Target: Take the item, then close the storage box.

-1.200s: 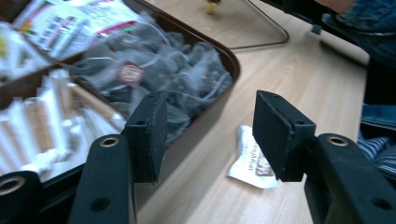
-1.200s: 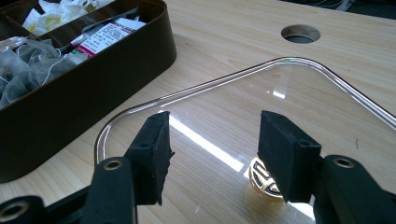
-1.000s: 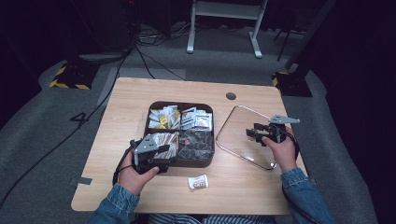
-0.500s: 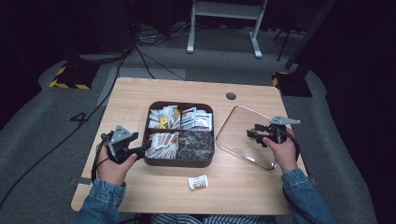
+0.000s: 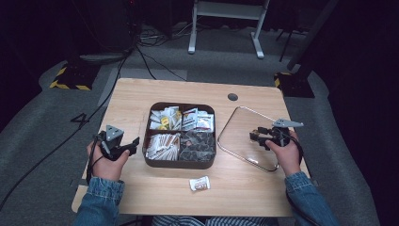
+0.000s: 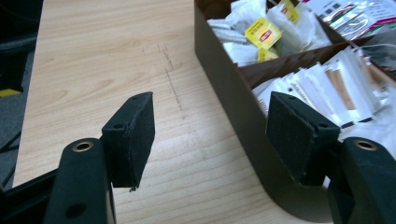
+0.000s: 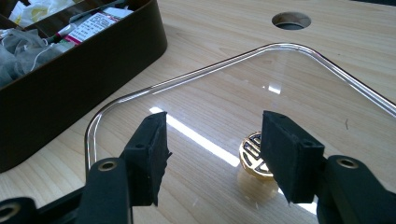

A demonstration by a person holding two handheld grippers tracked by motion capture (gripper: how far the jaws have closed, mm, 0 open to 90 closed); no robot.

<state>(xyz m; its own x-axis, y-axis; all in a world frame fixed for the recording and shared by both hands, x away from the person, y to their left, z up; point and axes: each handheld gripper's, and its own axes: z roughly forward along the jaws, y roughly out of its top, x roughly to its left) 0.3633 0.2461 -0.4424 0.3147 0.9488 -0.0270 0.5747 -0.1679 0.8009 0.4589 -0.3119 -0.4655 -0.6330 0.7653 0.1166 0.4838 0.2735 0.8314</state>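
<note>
1. The right hand-held gripper [image 5: 258, 137] hangs over the clear lid [image 5: 244, 123] at the right of the high view. Its jaws stand apart, with nothing pinched. In the right gripper view the lid's gold knob [image 7: 254, 161] sits just ahead of the jaws, nearer the right one.

2. The left hand-held gripper [image 5: 134, 142] is at the left of the high view, just beside the dark box [image 5: 179, 163]. Its jaws have just been opening, and nothing lies between them. In the left gripper view, bare wood shows between the pads and the box wall [image 6: 233, 98] is close to the right one.

3. The lid lies flat on the tabletop [image 5: 136, 99], off the box and just to its right. The box is open, with packets in all four compartments.

4. Likely risks:
   - The knob is small and low. A grip that lands off centre could slip, and the lid could slide away or drop.
   - The lid looks like glass or hard plastic, so hitting the box rim could chip it or shift the box.
   - If the left jaw catches the box wall, it could push the box out from under the lid.

5. Nearby, a loose sachet [image 5: 199, 183] lies at lower centre, in front of the box. A round cable hole [image 5: 232, 97] lies beyond the lid. Neither blocks the way from lid to box.
</note>
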